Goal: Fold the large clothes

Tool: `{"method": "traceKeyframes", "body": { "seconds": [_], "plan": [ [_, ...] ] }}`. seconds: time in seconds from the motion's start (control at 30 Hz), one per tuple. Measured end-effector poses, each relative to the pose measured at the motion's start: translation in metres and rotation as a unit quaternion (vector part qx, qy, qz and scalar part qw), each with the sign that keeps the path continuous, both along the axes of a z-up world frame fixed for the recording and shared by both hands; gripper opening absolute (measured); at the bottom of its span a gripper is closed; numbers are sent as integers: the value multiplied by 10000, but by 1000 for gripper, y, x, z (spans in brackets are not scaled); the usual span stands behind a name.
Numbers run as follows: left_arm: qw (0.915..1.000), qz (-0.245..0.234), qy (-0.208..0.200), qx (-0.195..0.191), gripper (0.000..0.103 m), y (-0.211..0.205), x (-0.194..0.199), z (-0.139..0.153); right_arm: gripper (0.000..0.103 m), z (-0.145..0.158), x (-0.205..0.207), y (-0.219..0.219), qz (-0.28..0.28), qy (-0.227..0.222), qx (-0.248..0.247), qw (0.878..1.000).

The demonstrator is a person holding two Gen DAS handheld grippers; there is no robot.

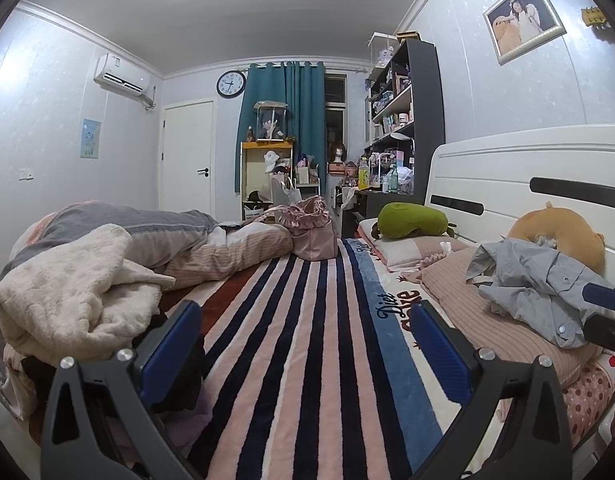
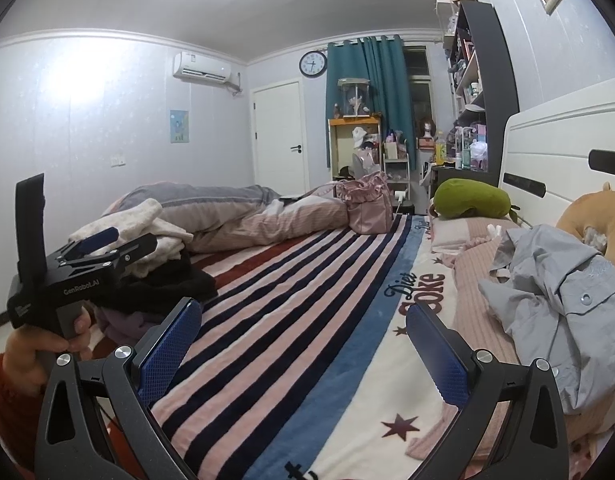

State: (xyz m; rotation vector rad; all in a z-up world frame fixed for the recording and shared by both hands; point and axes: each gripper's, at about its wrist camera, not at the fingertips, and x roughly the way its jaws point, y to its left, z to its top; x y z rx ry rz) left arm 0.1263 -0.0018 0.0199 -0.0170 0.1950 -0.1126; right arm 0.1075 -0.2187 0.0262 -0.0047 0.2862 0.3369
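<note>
A crumpled grey shirt (image 1: 539, 288) (image 2: 559, 300) with snap buttons lies on a pink pillow (image 1: 487, 320) at the head of the bed. On the other side sits a pile of clothes, with a cream fleece garment (image 1: 67, 292) (image 2: 139, 220) on top and a black garment (image 2: 175, 284) under it. My left gripper (image 1: 307, 344) hovers open and empty over the striped blanket (image 1: 307, 280), close to the pile; the right wrist view shows a hand holding it (image 2: 119, 242). My right gripper (image 2: 303, 332) is open and empty too, just left of the grey shirt.
A pink bag (image 1: 311, 228) stands at the far end of the blanket beside a rolled quilt (image 1: 167, 232). A green plush (image 1: 415, 220) and an orange plush (image 1: 555, 236) rest against the white headboard (image 1: 507, 168). Shelves, a desk and a door lie beyond the bed.
</note>
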Motion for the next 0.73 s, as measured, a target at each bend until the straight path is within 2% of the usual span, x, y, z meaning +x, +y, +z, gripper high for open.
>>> {"method": "traceKeyframes", "body": {
  "seconds": [0.73],
  "plan": [
    [10000, -32, -5, 11, 103, 0, 2, -2, 102, -6, 4, -3, -7, 155, 119, 9998]
  ]
}}
